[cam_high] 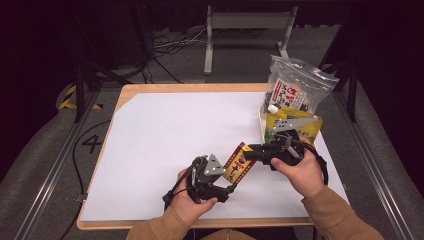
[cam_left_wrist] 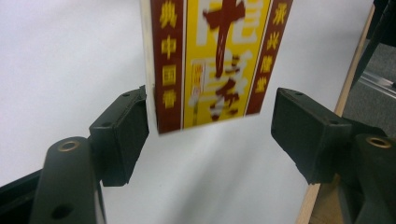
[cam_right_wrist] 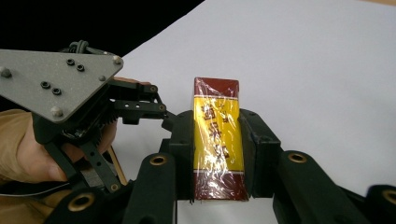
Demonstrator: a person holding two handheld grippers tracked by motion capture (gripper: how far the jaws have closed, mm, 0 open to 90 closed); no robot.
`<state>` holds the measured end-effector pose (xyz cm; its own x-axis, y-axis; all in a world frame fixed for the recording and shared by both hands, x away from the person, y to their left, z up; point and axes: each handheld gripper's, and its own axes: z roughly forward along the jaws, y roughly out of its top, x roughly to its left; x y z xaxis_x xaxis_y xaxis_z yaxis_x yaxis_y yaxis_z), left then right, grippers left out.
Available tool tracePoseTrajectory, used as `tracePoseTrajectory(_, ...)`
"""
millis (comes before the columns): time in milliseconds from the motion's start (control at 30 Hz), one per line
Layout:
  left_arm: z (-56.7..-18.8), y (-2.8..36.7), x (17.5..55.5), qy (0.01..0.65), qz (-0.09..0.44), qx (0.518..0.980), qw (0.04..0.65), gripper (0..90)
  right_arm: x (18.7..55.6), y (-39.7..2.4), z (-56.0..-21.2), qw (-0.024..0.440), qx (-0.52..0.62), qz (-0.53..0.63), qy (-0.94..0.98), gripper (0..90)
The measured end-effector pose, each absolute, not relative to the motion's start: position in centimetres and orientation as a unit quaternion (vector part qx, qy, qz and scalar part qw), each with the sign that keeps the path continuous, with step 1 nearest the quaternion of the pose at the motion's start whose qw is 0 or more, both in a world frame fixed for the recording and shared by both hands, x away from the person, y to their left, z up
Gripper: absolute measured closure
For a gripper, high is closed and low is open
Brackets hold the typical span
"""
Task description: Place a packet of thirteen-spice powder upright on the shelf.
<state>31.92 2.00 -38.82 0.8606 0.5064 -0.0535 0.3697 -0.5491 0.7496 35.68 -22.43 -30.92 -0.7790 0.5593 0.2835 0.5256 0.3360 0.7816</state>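
A slim red and yellow box (cam_high: pixel 239 162) wrapped in clear film is held above the white sheet near the table's front. My right gripper (cam_high: pixel 251 151) is shut on one end of it; in the right gripper view both jaws press the box (cam_right_wrist: pixel 217 140) on its long sides, right gripper (cam_right_wrist: pixel 217 128). My left gripper (cam_high: pixel 231 186) is open at the box's other end. In the left gripper view the box (cam_left_wrist: pixel 210 60) hangs between the jaws of the left gripper (cam_left_wrist: pixel 210 126): the left jaw is almost against its edge and the right jaw stands well apart.
A clear bag of snacks (cam_high: pixel 296 85) and a yellow packet (cam_high: pixel 292 125) stand at the table's right edge, just behind my right hand. The white sheet (cam_high: pixel 165 135) covers most of the wooden table (cam_high: pixel 165 88).
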Motion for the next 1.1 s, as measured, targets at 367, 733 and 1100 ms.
tracePoseTrajectory(367,-37.7,4.0,32.5,0.264,0.083,0.865,0.419,29.1,36.0,-23.6,-29.1,0.047,0.301,0.447,0.841,69.0)
tracePoseTrajectory(733,-36.9,7.1,33.4,0.283,0.067,0.858,0.424,29.1,36.4,-25.3,-27.5,0.077,0.293,0.428,0.851,68.9)
tracePoseTrajectory(1100,-36.6,9.7,33.8,0.303,0.066,0.848,0.429,28.9,36.8,-26.4,-26.1,0.105,0.287,0.412,0.859,68.9)
